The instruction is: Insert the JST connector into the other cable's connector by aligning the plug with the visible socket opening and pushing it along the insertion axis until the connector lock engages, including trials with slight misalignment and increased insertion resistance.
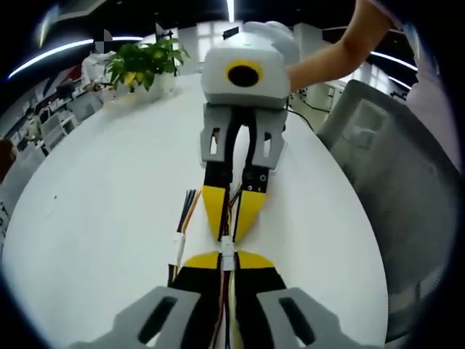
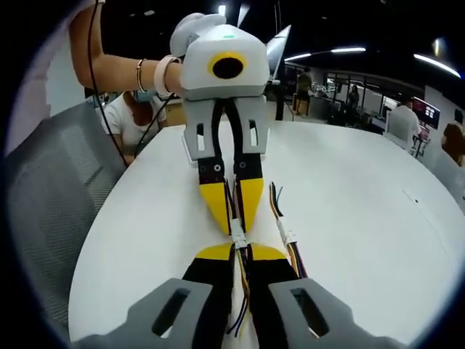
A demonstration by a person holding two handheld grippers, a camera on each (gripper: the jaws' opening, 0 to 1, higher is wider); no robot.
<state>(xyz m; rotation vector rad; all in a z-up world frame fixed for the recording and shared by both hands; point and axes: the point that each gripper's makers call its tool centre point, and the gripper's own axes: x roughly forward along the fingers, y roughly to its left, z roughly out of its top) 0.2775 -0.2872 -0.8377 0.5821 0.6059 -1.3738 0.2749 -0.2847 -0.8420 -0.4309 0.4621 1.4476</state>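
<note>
Across the middle of the white oval surface [image 1: 109, 218], well in from its edges, the two tools are seen nose to nose. Grey mesh chairs [image 1: 392, 167] are seen along one long edge, and a potted plant [image 1: 145, 65] stands near the far end in the left gripper view.

The left tool [image 1: 228, 260] rises from the bottom of its own view with its black, yellow-tipped jaws drawn close together on a bundle of thin coloured wires. The right tool [image 1: 231, 218] is seen facing it, held by a person's hand [image 1: 272, 36], its yellow tips likewise pinched together on its own cable. In the right gripper view the arrangement is mirrored: the right tool [image 2: 242, 251] at the bottom, the left tool [image 2: 234, 218] opposite.

Between the two pairs of tips the white JST connector [image 1: 227, 247] is held, plug and socket meeting end to end in line with both tools; whether the lock is engaged cannot be told. It is seen again as a small white block at the meeting point [image 2: 237, 234].

A spare cable [image 1: 183, 225] with a white connector lies on the surface just beside the tools.
</note>
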